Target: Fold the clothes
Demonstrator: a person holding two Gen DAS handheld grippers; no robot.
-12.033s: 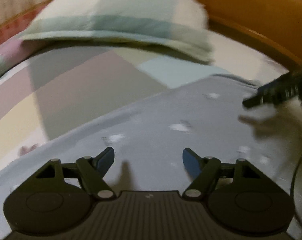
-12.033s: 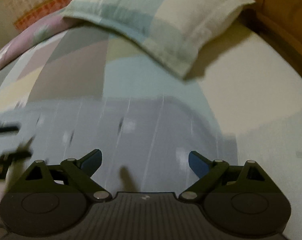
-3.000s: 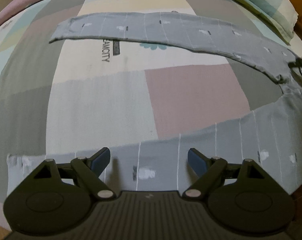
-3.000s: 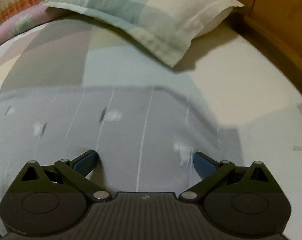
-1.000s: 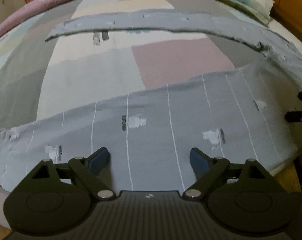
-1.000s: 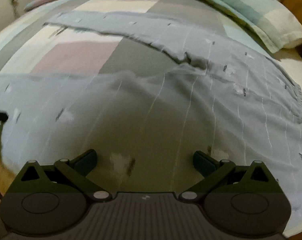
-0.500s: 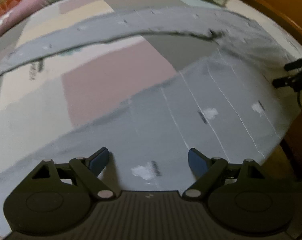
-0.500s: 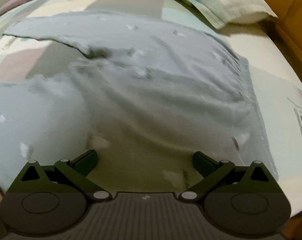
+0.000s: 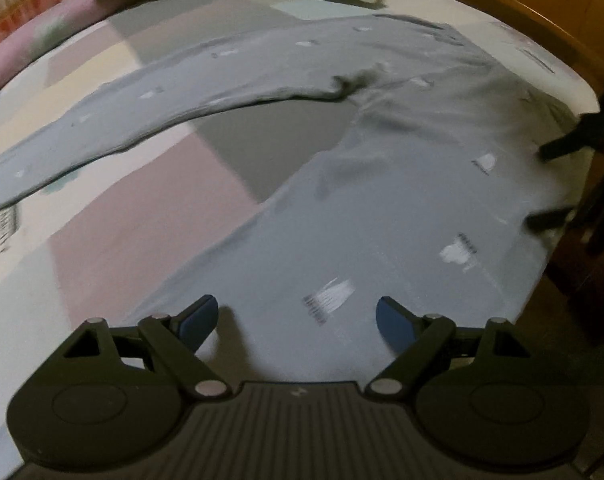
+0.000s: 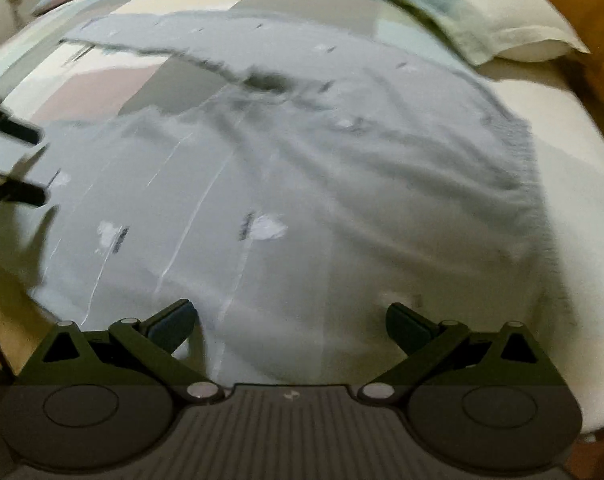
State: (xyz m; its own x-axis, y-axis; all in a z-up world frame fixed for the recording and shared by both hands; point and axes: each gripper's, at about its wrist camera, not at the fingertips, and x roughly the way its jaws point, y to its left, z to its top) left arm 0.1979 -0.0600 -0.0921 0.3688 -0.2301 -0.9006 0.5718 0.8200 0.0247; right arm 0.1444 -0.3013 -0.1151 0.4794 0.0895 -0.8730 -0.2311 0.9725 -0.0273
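Left wrist view gives me the widest read: the bed (image 9: 101, 216), covered in a patchwork sheet of pink, grey and cream blocks, carries the grey trousers (image 9: 382, 208) spread flat, one leg running away to the far left, the other coming down toward me, the two meeting at a rumpled crotch. A pillow (image 10: 482, 12) sits at the head of the bed, clear of the cloth. In the right wrist view I can make out the gathered waistband edge on the right side of the garment. My left gripper (image 9: 297, 320) hangs over the near leg with its jaws spread wide and nothing between them; my right gripper (image 10: 291, 320) sits over the seat area, likewise spread and empty, pads not pressing on the cloth. I judge we are at the start of a fold: garment laid out, no grasp taken. The next move, as I see it, calls for each gripper to pinch an edge of the near leg and carry it over onto the far leg, keeping the fabric taut so that the crotch wrinkle does not get folded in.
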